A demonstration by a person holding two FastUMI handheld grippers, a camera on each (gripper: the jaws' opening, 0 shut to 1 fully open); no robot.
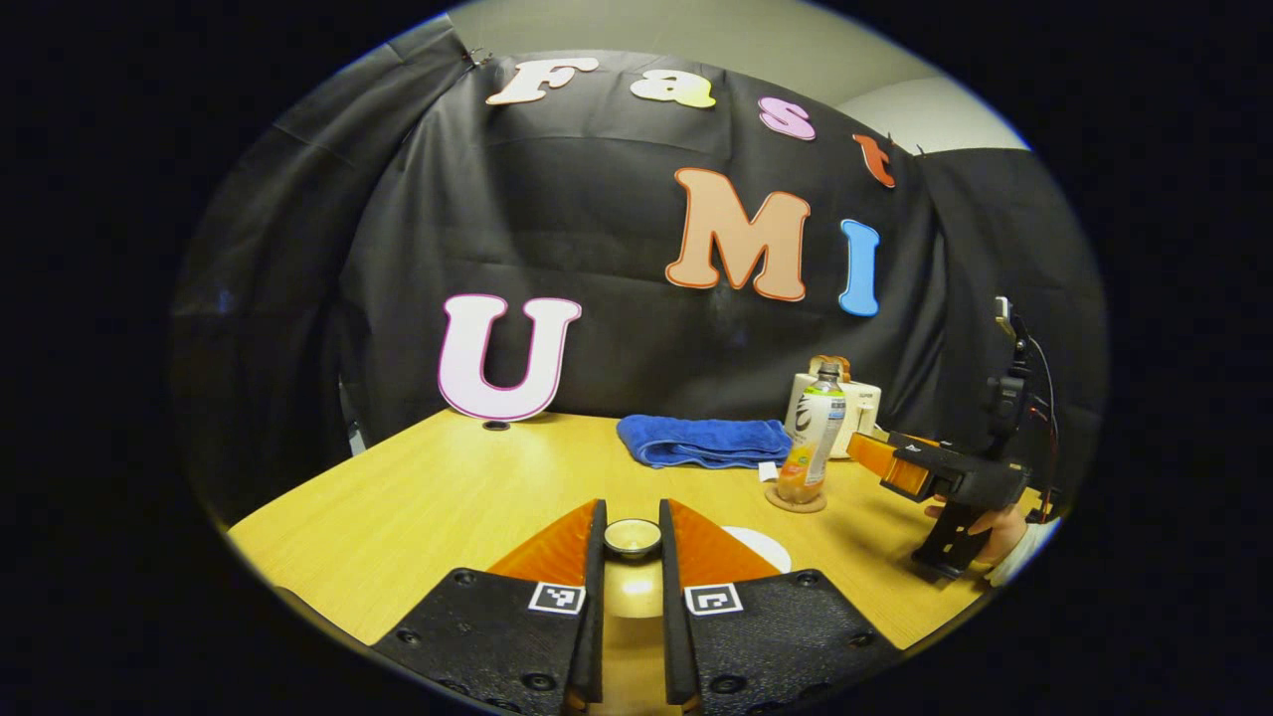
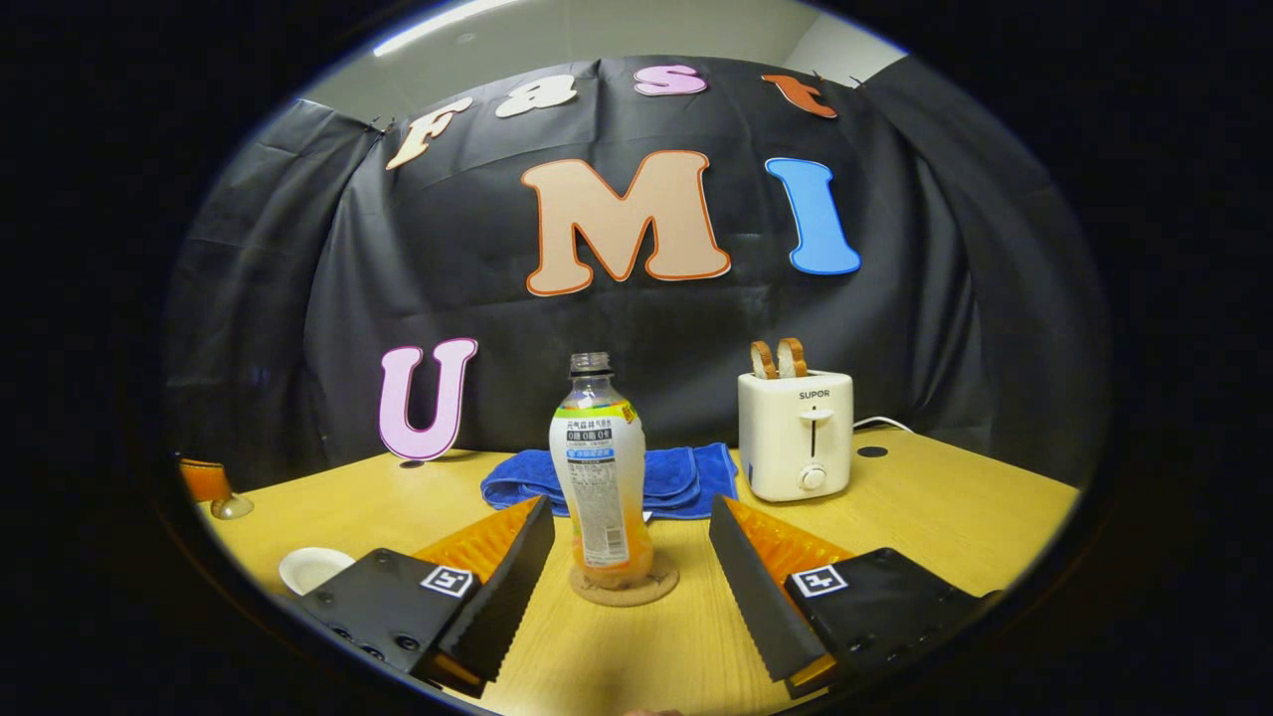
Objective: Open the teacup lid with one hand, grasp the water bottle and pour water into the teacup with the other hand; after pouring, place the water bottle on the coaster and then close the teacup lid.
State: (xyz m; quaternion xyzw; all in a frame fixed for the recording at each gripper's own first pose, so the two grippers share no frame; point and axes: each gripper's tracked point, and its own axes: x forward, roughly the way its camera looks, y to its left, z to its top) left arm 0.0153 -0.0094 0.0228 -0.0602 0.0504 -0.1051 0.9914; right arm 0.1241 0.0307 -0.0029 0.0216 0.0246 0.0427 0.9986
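Between the fingers of the left gripper (image 1: 633, 542), at the bottom centre of the left gripper view, sits the round knob of the teacup lid (image 1: 633, 537), and the fingers look closed on it from both sides, the lid's pale dome showing in the narrow gap below. Whether the lid is on the teacup or lifted clear I cannot tell, since the cup itself is hidden under the gripper; a white saucer (image 1: 761, 545) peeks out just to the right of the fingers. Right of centre in that view the water bottle (image 1: 813, 434) stands upright on the round coaster (image 1: 796, 500), uncapped and with orange liquid low in it. Seen from the right gripper view, the right gripper (image 2: 630, 557) has its fingers spread wide to either side of the bottle, touching nothing. With the bottle on its coaster and released, the pour seems done and the lid closing is what remains, though the same layout could also fit the start of the task. Behind the bottle lies a folded blue towel (image 2: 666, 475), and to its right a white toaster (image 2: 797, 435) with two slices of bread in its slots. All of it rests on a light wooden surface (image 2: 955, 517) with a dark cable hole near the toaster, backed by black cloth and a pale ceiling at the top.
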